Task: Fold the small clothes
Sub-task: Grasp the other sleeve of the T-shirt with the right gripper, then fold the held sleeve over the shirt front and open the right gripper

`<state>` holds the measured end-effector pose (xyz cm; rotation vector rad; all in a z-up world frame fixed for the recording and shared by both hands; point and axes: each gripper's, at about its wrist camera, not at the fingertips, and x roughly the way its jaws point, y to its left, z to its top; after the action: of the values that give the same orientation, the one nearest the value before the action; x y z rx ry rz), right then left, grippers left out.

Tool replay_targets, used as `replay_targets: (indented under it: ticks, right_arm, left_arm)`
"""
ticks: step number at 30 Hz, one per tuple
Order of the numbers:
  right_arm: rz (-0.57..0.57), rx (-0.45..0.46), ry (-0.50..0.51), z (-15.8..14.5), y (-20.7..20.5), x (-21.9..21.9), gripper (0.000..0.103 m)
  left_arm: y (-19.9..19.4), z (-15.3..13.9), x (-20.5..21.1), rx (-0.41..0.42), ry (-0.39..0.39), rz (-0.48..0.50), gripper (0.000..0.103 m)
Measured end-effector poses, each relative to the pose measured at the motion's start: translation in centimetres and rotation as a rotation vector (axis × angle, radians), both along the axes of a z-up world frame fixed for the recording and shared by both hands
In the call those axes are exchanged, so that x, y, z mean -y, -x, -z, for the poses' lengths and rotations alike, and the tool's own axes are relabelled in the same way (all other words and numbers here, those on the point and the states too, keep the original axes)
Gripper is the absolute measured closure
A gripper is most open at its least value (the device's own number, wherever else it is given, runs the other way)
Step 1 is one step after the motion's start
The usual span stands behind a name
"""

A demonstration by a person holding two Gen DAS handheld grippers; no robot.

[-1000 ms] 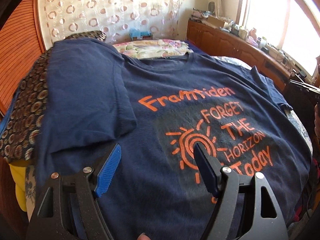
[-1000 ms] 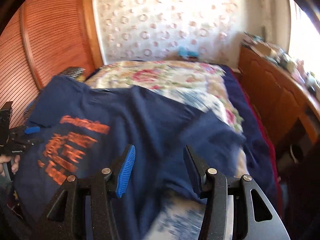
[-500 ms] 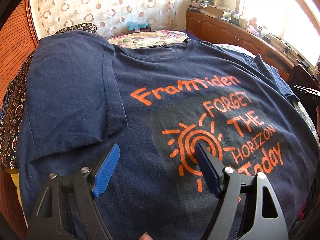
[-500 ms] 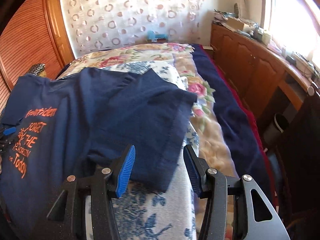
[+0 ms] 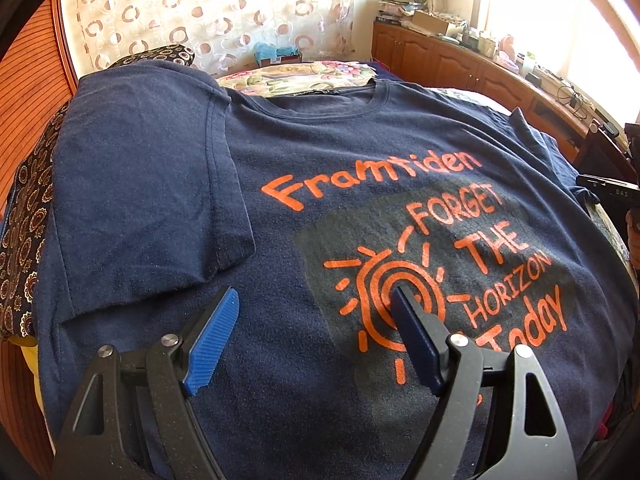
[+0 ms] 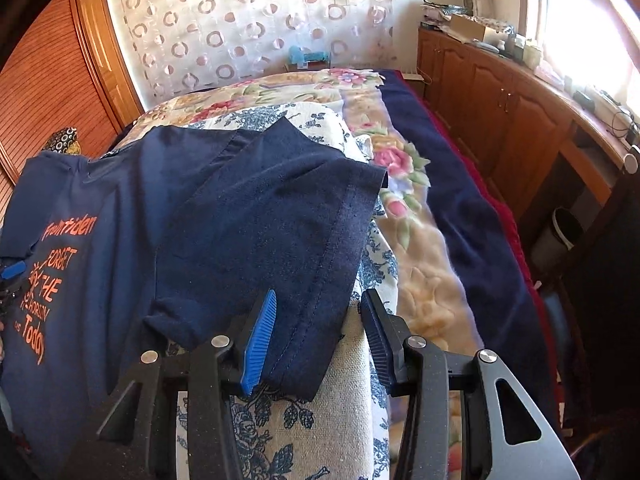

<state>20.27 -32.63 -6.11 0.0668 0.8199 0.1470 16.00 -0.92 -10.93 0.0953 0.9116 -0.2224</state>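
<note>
The navy cotton T-shirt with orange print [image 5: 360, 208] lies face up on the flowered bedspread [image 6: 416, 216]. One sleeve is folded in; the other sleeve [image 6: 280, 216] seems next. The right gripper [image 6: 316, 328], fingers spread, must pinch its hem at 12 o'clock. The left gripper [image 5: 316, 320] hovers, fingers spread. Wooden cabinets [image 6: 500, 120] stand at 2 o'clock.

The T-shirt [image 5: 280, 168] was navy with orange lettering and an orange sun on a grey panel toward 4 o'clock. At 9 o'clock lay a dark cloth [image 5: 24, 248] patterned with small gold medallions. The bedspread [image 6: 416, 280] was cream with pink roses; the cushion [image 6: 344, 420] white with blue flowers. The curtain [image 6: 248, 28] at 12 o'clock was white with brown rings.
</note>
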Motion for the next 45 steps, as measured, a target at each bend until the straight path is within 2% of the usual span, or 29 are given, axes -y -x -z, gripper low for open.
replay_targets:
  ticks: [4, 9, 12, 15, 17, 18, 19, 20, 21, 23, 25, 27, 30, 33, 41, 45]
  right_arm:
    - [0.000, -0.006, -0.021, 0.2, -0.4, 0.6, 0.057]
    - [0.000, -0.008, -0.020, 0.1, -0.7, 0.9, 0.065]
    - [0.000, -0.007, -0.015, 0.1, -0.6, 1.1, 0.068]
    - [0.000, -0.004, -0.003, 0.0, -0.3, 1.0, 0.071]
    - [0.002, 0.000, 0.012, 0.0, -0.3, 1.0, 0.075]
    - [0.003, 0.001, 0.019, -0.1, -0.2, 0.9, 0.077]
    - [0.004, 0.008, 0.031, -0.2, -0.1, 0.8, 0.083]
    - [0.007, 0.014, 0.051, -0.3, 0.0, 0.8, 0.100]
    - [0.002, 0.016, 0.054, -0.4, 0.1, 0.7, 0.100]
    - [-0.004, 0.025, 0.060, -0.5, 0.2, 0.6, 0.100]
    - [-0.012, 0.037, 0.075, -0.7, 0.5, 0.5, 0.100]
    - [-0.014, 0.058, 0.072, -0.9, 0.8, 0.4, 0.100]
    - [-0.015, 0.093, 0.074, -1.4, 1.4, 0.4, 0.100]
    - [-0.002, 0.140, 0.090, -2.0, 2.1, 0.2, 0.101]
    - [-0.031, 0.172, 0.051, -2.3, 1.9, 0.1, 0.101]
    - [-0.087, 0.221, 0.036, -3.5, 1.6, -1.0, 0.101]
  left_arm:
    - [0.0, 0.1, -0.1, 0.000, 0.001, 0.000, 0.024]
    - [0.1, 0.0, -0.1, 0.003, -0.003, 0.000, 0.024]
    - [0.3, -0.1, 0.0, 0.009, 0.006, 0.023, 0.033]
    - [0.6, -0.3, 0.3, 0.016, 0.014, 0.052, 0.050]
    - [0.8, -0.7, 0.3, 0.013, 0.055, 0.067, 0.053]
    - [0.8, -0.9, 0.3, 0.013, 0.075, 0.072, 0.053]
    - [1.0, -1.4, 0.4, 0.014, 0.109, 0.090, 0.053]
    - [1.0, -1.7, 0.5, 0.016, 0.134, 0.104, 0.052]
    - [1.2, -2.2, 0.6, 0.023, 0.154, 0.112, 0.048]
    - [1.5, -3.5, 0.9, 0.069, 0.151, 0.115, 0.029]
    - [2.1, -4.6, 1.4, 0.121, 0.116, 0.114, 0.024]
    - [2.6, -5.9, 1.8, 0.179, 0.070, 0.093, 0.024]
    - [3.1, -7.9, 1.8, 0.240, 0.101, 0.100, 0.024]
    - [3.4, -9.0, 2.0, 0.251, 0.109, 0.110, 0.024]
    - [4.8, -10.1, 2.6, 0.272, 0.127, 0.122, 0.024]
    - [5.1, -10.2, 3.1, 0.272, 0.094, 0.109, 0.024]
